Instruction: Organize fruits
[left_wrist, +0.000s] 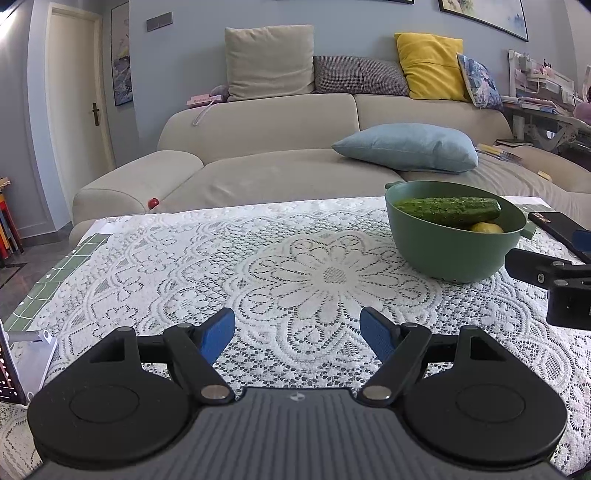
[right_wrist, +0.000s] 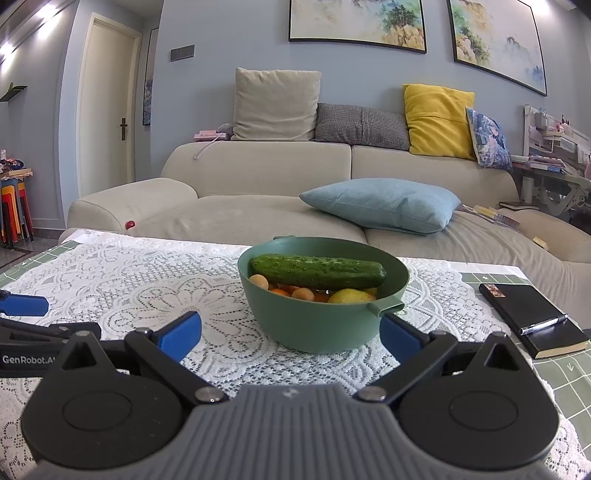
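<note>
Both grippers, left gripper (left_wrist: 297, 332) and right gripper (right_wrist: 290, 334), hang spread wide and empty; the round green plastic bowl (right_wrist: 317, 325), bumpy dark-green cucumber (right_wrist: 317, 272) on top, sits at the right one's twelve o'clock.

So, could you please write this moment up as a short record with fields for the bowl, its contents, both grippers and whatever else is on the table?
bowl: green bowl on the lace cloth
contents: cucumber lying across the top; yellow fruit and small orange fruits underneath
left gripper: fingers apart, holding nothing, over the cloth left of the bowl
right gripper: fingers apart, holding nothing, facing the bowl
other: black notebook with a pen on it, right of the bowl
</note>
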